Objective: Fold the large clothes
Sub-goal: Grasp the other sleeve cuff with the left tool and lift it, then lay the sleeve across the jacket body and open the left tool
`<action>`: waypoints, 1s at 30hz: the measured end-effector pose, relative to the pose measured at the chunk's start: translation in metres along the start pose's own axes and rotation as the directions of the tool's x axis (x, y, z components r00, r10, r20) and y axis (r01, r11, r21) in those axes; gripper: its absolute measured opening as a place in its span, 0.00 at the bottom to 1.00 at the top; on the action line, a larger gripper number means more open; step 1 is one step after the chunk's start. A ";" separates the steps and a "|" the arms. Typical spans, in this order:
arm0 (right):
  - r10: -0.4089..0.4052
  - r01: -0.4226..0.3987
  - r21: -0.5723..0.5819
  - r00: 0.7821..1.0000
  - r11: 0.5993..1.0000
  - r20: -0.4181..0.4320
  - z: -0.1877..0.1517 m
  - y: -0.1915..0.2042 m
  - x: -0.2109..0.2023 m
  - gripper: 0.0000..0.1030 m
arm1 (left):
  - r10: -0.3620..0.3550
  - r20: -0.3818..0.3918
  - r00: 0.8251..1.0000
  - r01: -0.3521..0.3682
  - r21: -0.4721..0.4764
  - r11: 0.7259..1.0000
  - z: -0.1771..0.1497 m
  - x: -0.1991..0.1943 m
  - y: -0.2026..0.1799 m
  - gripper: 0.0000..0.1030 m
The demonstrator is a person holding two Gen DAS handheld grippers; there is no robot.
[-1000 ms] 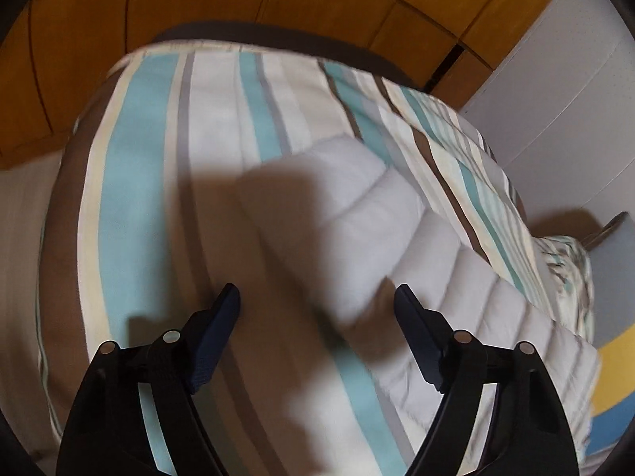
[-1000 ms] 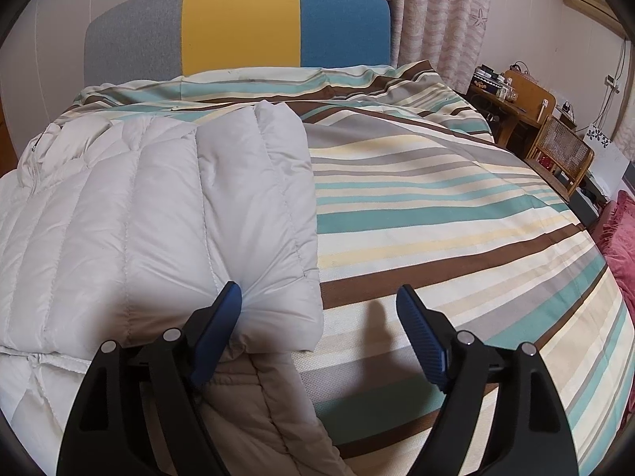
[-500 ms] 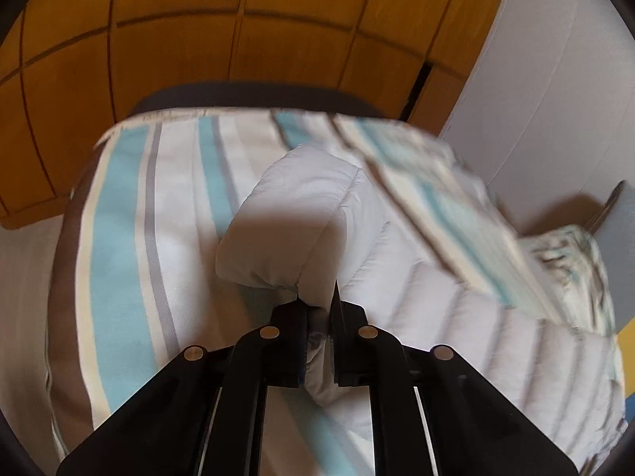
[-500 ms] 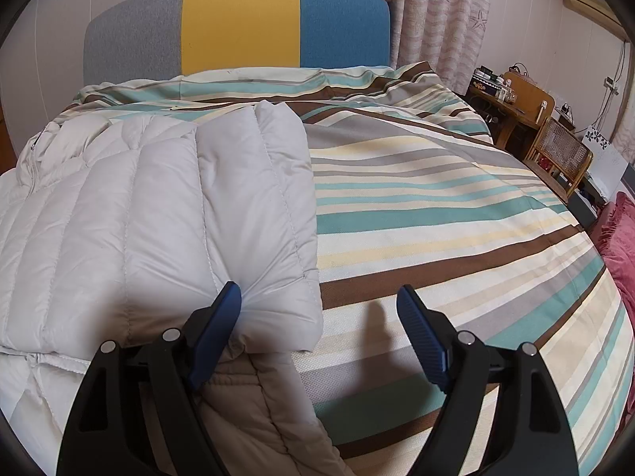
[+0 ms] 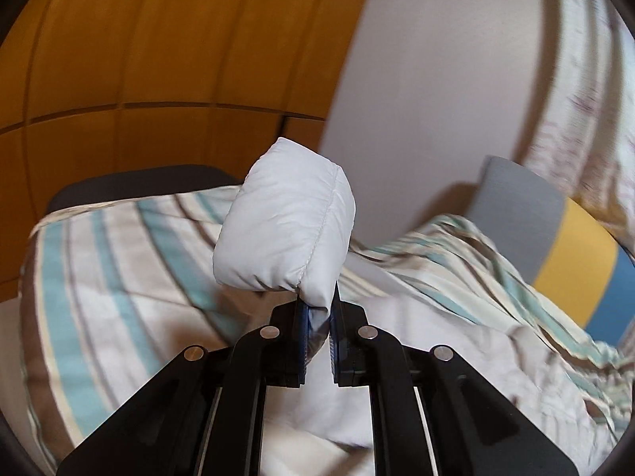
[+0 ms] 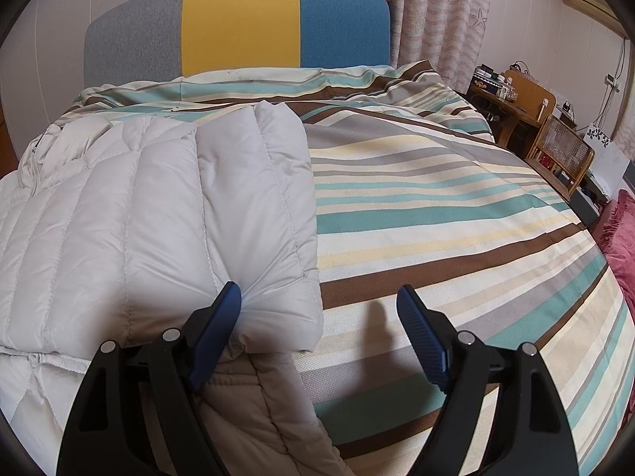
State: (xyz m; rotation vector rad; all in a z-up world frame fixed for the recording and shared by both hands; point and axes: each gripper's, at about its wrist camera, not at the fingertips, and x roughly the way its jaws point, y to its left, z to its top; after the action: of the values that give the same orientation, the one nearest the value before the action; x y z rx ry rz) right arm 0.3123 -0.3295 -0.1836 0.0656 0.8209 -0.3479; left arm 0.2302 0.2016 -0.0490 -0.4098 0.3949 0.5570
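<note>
A pale grey quilted down jacket (image 6: 139, 214) lies on the striped bedspread (image 6: 436, 206), with one sleeve folded across its body. My left gripper (image 5: 316, 317) is shut on the cuff end of the other sleeve (image 5: 285, 218) and holds it lifted above the bed. The rest of the jacket (image 5: 416, 357) lies below it. My right gripper (image 6: 317, 329) is open. Its left finger (image 6: 218, 325) rests against the cuff of the folded sleeve (image 6: 274, 277). Its right finger hovers over bare bedspread.
A grey, yellow and blue headboard (image 6: 238, 27) stands at the bed's far end, with curtains behind. A wooden desk and chair (image 6: 555, 150) stand at the right. A wooden panelled wall (image 5: 139, 59) and a white wall (image 5: 436, 79) lie beyond the bed's edge.
My left gripper closed on the sleeve cuff and raised it off the bed, tilting upward. The right gripper has stayed still and open.
</note>
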 end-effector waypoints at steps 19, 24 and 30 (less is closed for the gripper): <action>0.016 -0.016 0.011 1.000 1.000 -0.003 0.000 -0.003 0.000 0.78 | -0.310 -0.223 0.924 0.371 0.334 0.867 -0.103 -0.046 -0.184 0.08; 0.018 -0.018 0.012 1.000 1.000 -0.002 0.000 -0.003 0.000 0.78 | -0.342 -0.323 0.882 0.449 0.364 0.816 -0.136 -0.045 -0.221 0.08; 0.024 -0.024 0.015 1.000 1.000 -0.004 0.001 -0.002 0.000 0.78 | -0.353 -0.405 0.844 0.514 0.420 0.748 -0.176 -0.049 -0.254 0.08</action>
State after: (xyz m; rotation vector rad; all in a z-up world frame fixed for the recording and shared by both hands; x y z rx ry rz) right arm 0.3125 -0.3320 -0.1831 0.0904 0.8209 -0.3316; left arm 0.2949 -0.0986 -0.1089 -0.0514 0.6992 -0.0975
